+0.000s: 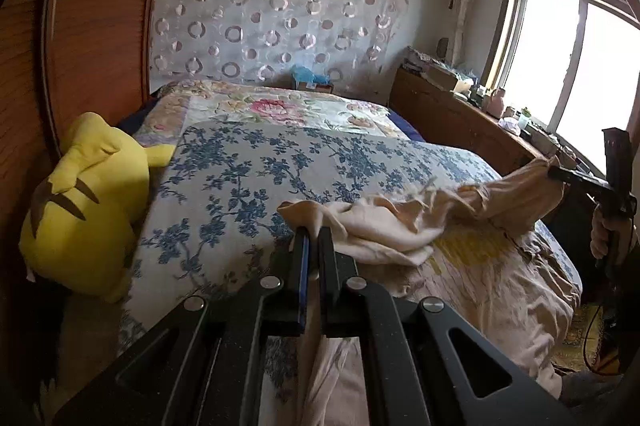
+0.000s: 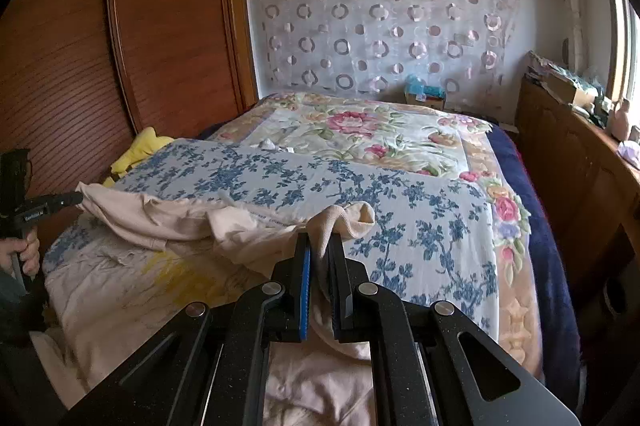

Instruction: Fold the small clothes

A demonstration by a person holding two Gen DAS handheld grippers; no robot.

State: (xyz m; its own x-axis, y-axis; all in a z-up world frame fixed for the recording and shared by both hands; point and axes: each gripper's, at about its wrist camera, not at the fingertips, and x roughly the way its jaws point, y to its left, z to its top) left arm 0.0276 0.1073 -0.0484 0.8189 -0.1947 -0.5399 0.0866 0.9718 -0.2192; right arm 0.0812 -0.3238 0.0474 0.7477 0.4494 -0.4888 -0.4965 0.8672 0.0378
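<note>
1. Garment (image 1: 384,226): a small piece of soft, cream-beige cloth, limp and rumpled, strung between my two grippers over the near part of the bed. Its middle sags in loose folds onto the covers, and each end rises to a gripper.
2. Left gripper (image 1: 314,232): I see the black jaws all but together, pinching a thin corner of the garment. The cloth bunches into a rounded lump just past the tips and trails down between the fingers toward the camera.
3. Right gripper (image 2: 320,240): jaws nearly closed on the other end. A thick, ribbed-looking roll of the fabric bulges out beyond the tips, with more of it wedged between the blue-edged pad and the black one.
4. In the left view, the right gripper shows at the far right edge as a black frame held in a hand (image 1: 604,230), with the garment drawn to a narrow twist at its tip.
5. Quilt (image 1: 248,177): flat white cotton printed with blue sprigs. It lies under the garment's far side. Behind it is a glossier spread with pink roses.
6. Sheet (image 2: 120,286): pale, creased and yellow-stained, under the sagging middle.
7. Plush (image 1: 80,209): a plump yellow toy with brown stripes, slumped against the ribbed wooden wardrobe (image 1: 92,17) beside the bed.
</note>
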